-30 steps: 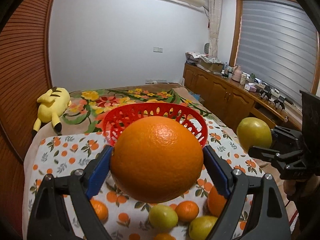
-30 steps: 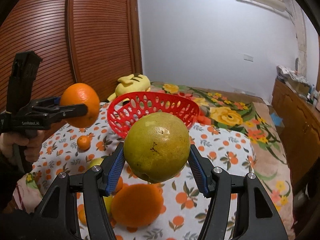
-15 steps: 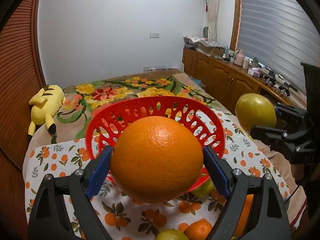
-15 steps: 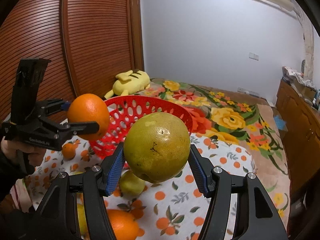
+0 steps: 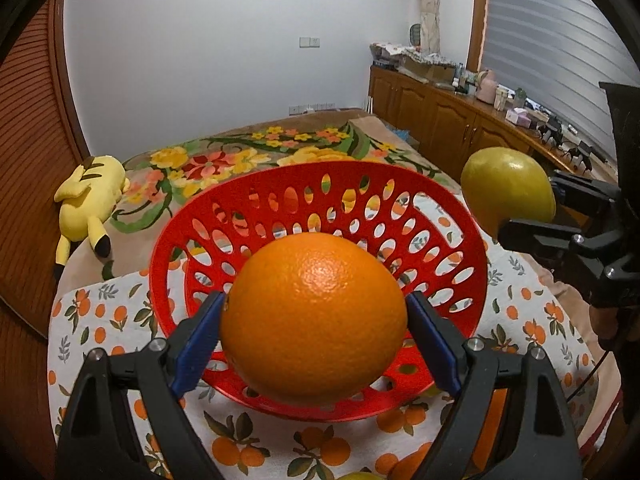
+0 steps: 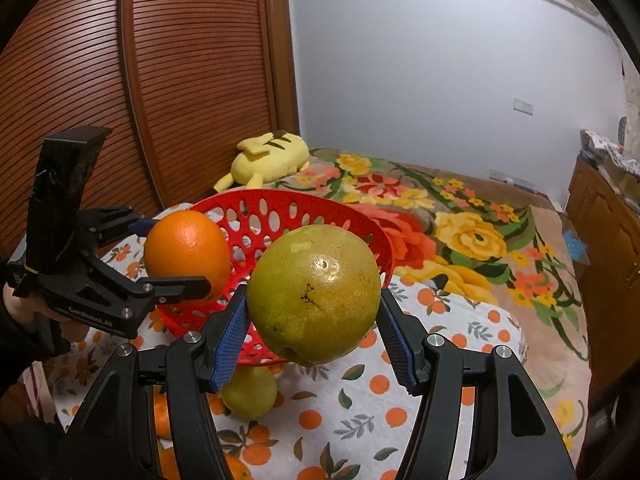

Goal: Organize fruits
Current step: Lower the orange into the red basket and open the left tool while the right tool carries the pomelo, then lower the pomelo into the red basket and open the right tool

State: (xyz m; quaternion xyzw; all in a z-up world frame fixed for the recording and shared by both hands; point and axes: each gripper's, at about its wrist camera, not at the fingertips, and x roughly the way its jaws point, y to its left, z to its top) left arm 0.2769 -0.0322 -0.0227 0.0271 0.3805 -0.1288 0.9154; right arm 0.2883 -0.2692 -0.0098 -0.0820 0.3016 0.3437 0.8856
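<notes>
My left gripper (image 5: 314, 334) is shut on a large orange (image 5: 314, 326) and holds it over the near rim of the empty red perforated basket (image 5: 320, 208). It shows from the side in the right wrist view (image 6: 176, 258), with the orange (image 6: 186, 252) at the basket's left rim. My right gripper (image 6: 314, 322) is shut on a big yellow-green fruit (image 6: 314, 294) in the air by the basket's (image 6: 280, 216) right side. That fruit (image 5: 506, 192) also shows in the left wrist view, right of the basket.
The basket sits on an orange-print cloth (image 5: 112, 312) over a floral bed (image 6: 460, 216). Loose fruit lies on the cloth below the grippers: a small green one (image 6: 248, 394) and oranges (image 6: 162, 412). A yellow plush toy (image 5: 86, 196) lies behind, a wooden cabinet (image 5: 440, 120) stands at the right.
Both grippers have moved forward toward the basket with their fruit. The basket now looms larger, and the orange sits over its near rim.
</notes>
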